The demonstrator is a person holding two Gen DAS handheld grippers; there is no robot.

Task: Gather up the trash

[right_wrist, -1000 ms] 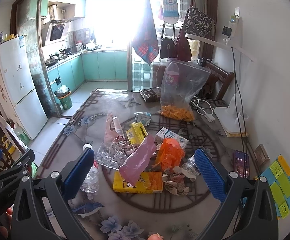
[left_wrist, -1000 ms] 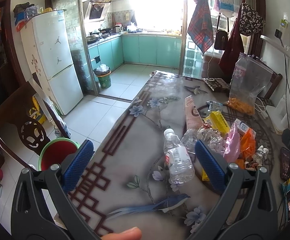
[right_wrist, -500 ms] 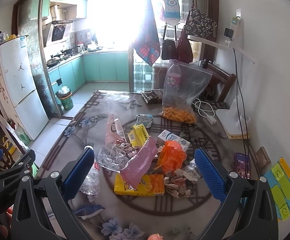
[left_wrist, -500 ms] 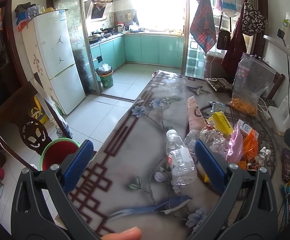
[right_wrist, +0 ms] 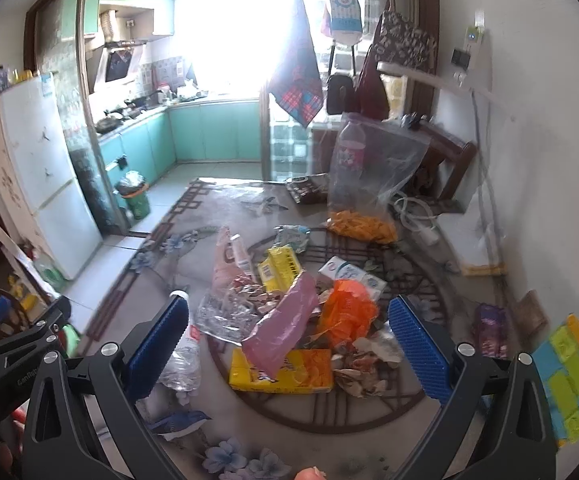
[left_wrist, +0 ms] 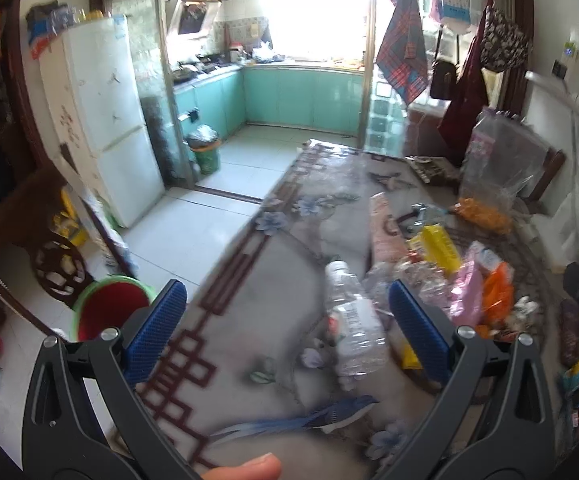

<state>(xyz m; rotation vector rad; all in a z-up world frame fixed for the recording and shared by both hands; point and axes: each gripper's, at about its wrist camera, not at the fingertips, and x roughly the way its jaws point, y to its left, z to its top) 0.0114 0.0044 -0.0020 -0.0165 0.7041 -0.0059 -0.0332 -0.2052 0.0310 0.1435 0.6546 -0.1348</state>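
1. L gripper (left_wrist: pixel 285 336): jaws standing wide, gripping nothing.
2. Clear bottle (left_wrist: pixel 353 328) lying on table (left_wrist: pixel 249 288) just ahead, right of centre; long axis running near-to-far, cap away.
3. R gripper (right_wrist: pixel 289 344): jaws spread, hovering over trash pile (right_wrist: pixel 289 320); L nearer bottle.

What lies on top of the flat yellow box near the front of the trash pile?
A crumpled pink plastic bag drapes over the flat yellow box, hiding part of its top; anything beneath the box is hidden.
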